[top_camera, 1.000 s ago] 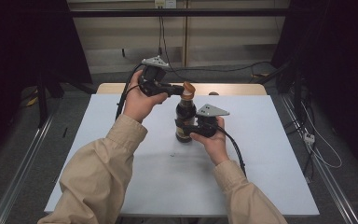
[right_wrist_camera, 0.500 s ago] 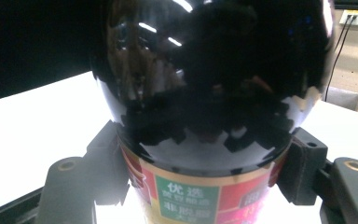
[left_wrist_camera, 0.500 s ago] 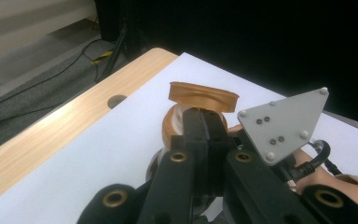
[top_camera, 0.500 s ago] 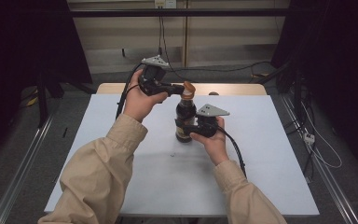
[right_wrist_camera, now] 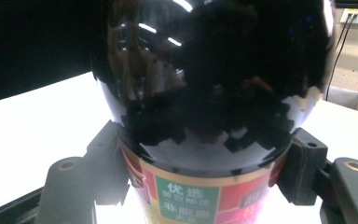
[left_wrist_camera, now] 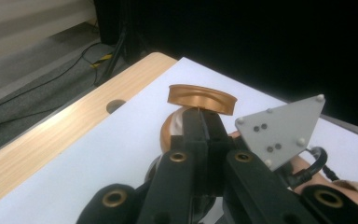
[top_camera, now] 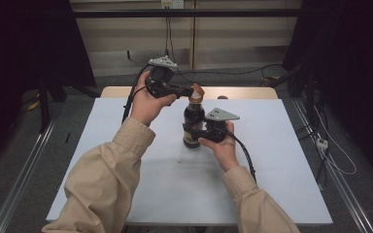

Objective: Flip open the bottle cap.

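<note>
A dark glossy bottle [top_camera: 193,121] with a red and green label [right_wrist_camera: 186,200] stands upright on the white table [top_camera: 272,170]. My right gripper [top_camera: 192,132] is shut on its lower body from the right, one black pad on each side [right_wrist_camera: 205,158]. The bottle's copper flip lid [top_camera: 197,90] stands tilted up above the neck. My left gripper [top_camera: 190,91] reaches in from the left at cap height; in the left gripper view its jaws [left_wrist_camera: 200,114] are pressed together with their tips on the rim of the lid [left_wrist_camera: 200,98]. The right gripper's grey plate [left_wrist_camera: 279,126] sits just beyond.
The table's far edge is a bare wooden strip [top_camera: 243,92] with a round hole [left_wrist_camera: 115,105]. Cables lie on the floor behind the table [top_camera: 233,73]. Metal rails run along both sides [top_camera: 19,174]. Both beige-sleeved forearms cross the near half of the table.
</note>
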